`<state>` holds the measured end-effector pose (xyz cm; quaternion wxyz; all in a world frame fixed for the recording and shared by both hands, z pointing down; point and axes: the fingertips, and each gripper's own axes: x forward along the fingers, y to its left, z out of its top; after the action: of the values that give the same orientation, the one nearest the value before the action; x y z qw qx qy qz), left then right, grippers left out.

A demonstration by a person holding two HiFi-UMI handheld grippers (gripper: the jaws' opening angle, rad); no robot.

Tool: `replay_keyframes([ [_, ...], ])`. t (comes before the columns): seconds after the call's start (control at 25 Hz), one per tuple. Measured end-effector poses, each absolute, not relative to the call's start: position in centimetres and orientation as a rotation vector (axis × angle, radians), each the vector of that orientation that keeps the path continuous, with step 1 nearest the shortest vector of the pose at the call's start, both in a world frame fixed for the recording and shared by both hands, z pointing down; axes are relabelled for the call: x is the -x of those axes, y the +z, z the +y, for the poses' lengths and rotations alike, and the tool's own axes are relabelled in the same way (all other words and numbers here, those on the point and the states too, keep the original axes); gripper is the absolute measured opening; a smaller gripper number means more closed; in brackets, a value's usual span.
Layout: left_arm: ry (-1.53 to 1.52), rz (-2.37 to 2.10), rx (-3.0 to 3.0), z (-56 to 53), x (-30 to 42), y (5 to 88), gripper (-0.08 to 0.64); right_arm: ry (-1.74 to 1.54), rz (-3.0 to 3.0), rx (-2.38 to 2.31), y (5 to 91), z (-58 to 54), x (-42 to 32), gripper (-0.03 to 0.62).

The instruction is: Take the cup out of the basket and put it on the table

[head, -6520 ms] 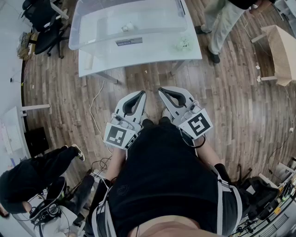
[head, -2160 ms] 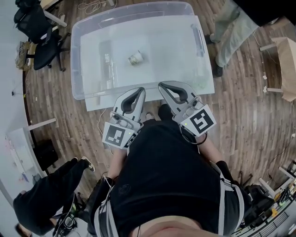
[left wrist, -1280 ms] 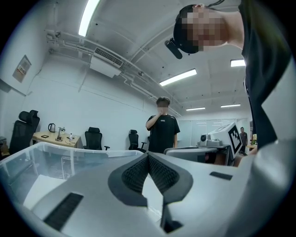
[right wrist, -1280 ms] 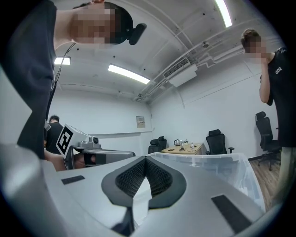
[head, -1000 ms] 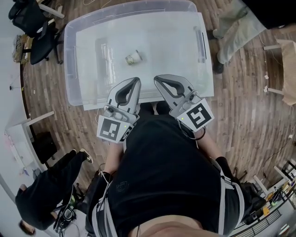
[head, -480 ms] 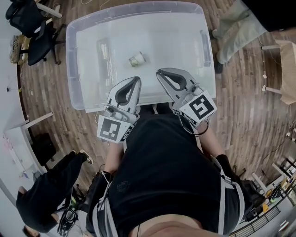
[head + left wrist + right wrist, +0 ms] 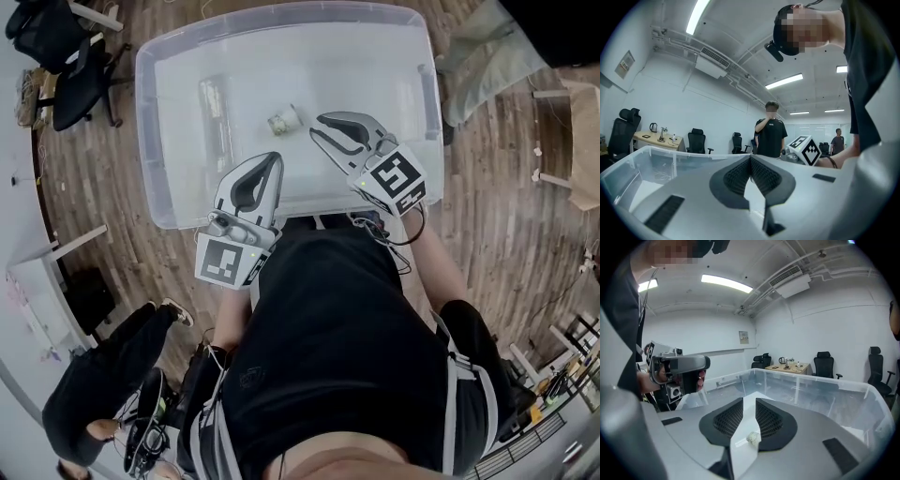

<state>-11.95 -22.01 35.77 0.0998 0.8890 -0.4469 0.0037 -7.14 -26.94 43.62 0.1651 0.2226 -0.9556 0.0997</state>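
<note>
Over the basket, we hold our right gripper a little apart near the cup; our left gripper is squeezed together.

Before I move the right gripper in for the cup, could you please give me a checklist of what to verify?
1. Cup found: the cup appears to lie on its side on the floor of the clear bin. Ok.
2. Aim: in the right gripper view, the cup shows through the gap between the jaws of the right gripper. Ok.
3. Jaw opening: apart, but only narrowly; wide enough for the cup? Cannot tell.
4. Contact: the right gripper is short of the cup, not touching it. Not ok.
5. Left gripper: jaws together, nothing held, by the bin's near wall, off the right gripper's path. Ok.
</note>
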Motion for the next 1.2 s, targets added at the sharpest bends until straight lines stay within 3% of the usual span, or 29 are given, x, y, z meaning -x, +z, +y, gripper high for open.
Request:
replay_keyframes([
  [0.32,0.001,-1.309,-2.619,-23.3,13.0,36.2,0.018,0.356,-2.556,-0.426,50.8,-29.2,9.7,0.11],
  [1.2,0.013,-1.347,-2.569,-24.3,15.9,37.0,0.018,0.524,-2.223,-0.255,67.1,-30.7,11.4,0.11],
])
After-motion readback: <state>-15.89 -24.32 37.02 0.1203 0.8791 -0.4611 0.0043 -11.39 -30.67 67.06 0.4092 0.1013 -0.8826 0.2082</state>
